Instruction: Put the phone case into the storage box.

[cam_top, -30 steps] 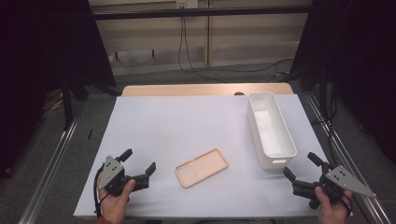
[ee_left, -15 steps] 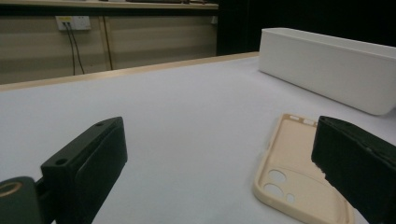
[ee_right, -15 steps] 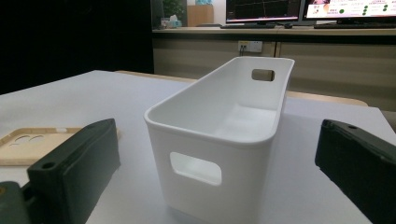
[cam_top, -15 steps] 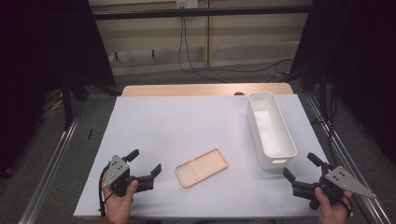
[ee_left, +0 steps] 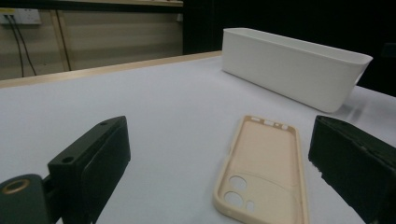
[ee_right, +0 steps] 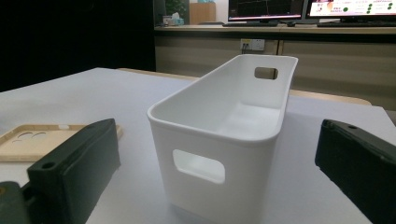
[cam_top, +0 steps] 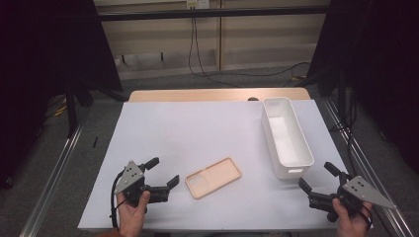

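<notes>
At the near left corner of the white paper-covered table (cam_top: 207,133), the left gripper (cam_top: 163,174) sits low in the person's left hand (cam_top: 132,213), its black jaws spread wide and pointed at the task's thing. Just right of it, a flat peach-coloured silicone phone case (cam_top: 213,177) lies open side up, touching neither jaw; in the left gripper view the phone case (ee_left: 266,168) shows a raised rim and camera cut-outs at its near end. It looks light and thin, probably soft and bendy, though the material is hard to judge from here, so it may flex or slide on the smooth sheet. A fair hold would be across one long rim, pinching the lip. Farther right stands a tall, narrow white plastic bin (cam_top: 286,136) with rounded corners and handle slots, rigid and glossy, empty inside. At the near right corner the right gripper (cam_top: 319,178) rests in the right hand (cam_top: 351,217), jaws also apart, facing the bin's end and holding nothing.
</notes>
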